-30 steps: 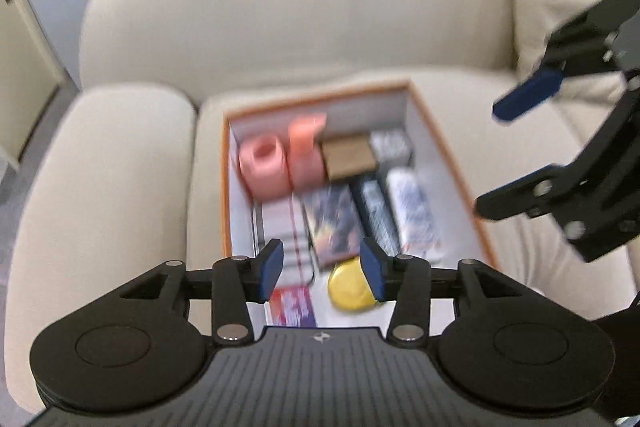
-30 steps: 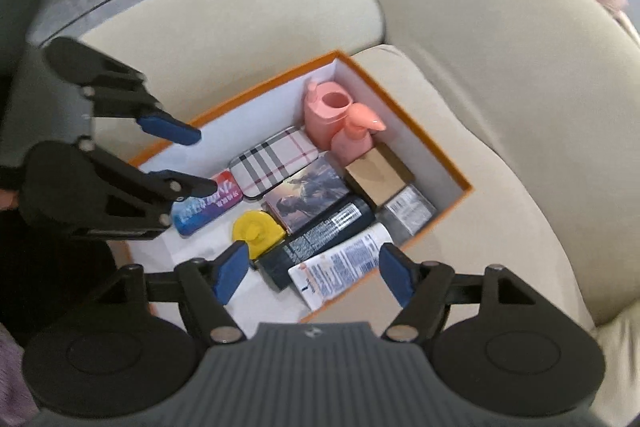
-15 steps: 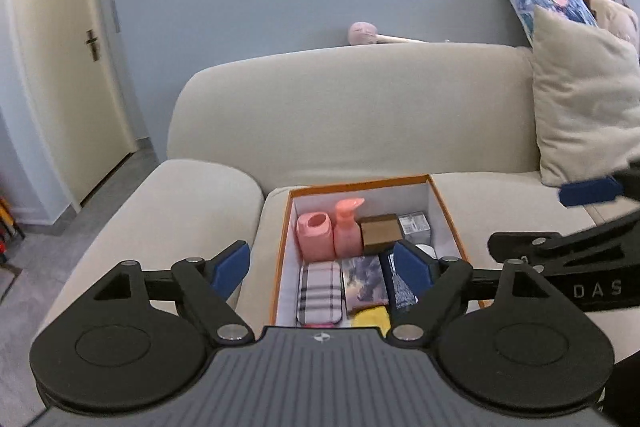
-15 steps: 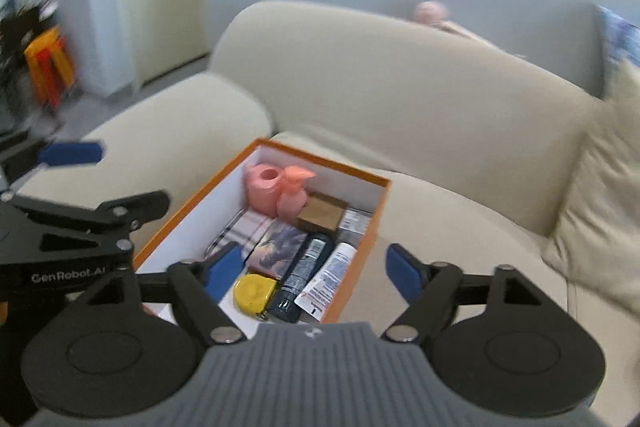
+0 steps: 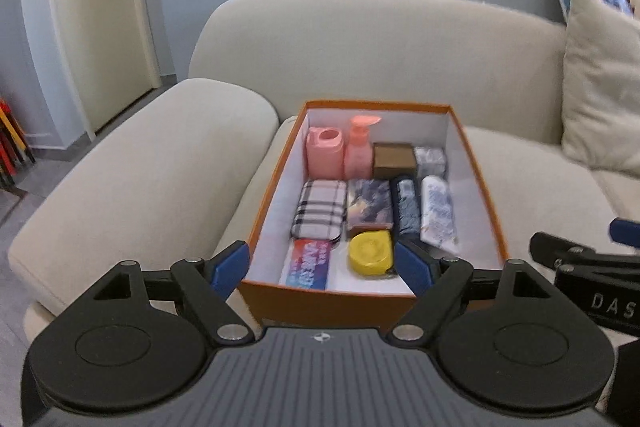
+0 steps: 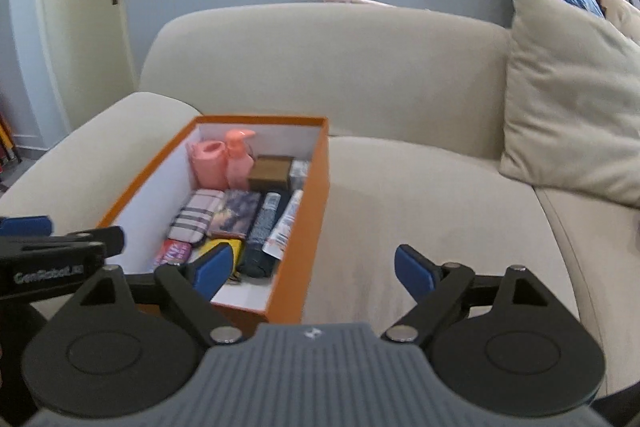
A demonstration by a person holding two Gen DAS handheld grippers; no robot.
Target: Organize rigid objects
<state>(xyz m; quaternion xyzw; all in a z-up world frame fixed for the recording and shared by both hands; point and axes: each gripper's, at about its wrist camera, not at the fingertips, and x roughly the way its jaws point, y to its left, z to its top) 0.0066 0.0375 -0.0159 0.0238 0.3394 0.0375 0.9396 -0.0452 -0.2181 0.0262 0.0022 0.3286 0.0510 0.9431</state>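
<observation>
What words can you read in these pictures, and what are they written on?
"DAS": white letters on the black body of the right gripper, cut off at the edge of the left wrist view.
"GenRobot.AI": blurred white letters on the black body of the left gripper, seen in the right wrist view.
Red and blue packet in the orange box: big letters, too blurred to read.
White tube and dark can: print too small to read.

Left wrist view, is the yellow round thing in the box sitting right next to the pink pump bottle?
No, the yellow round thing lies near the box's front wall, while the pink pump bottle stands at the back.
</observation>
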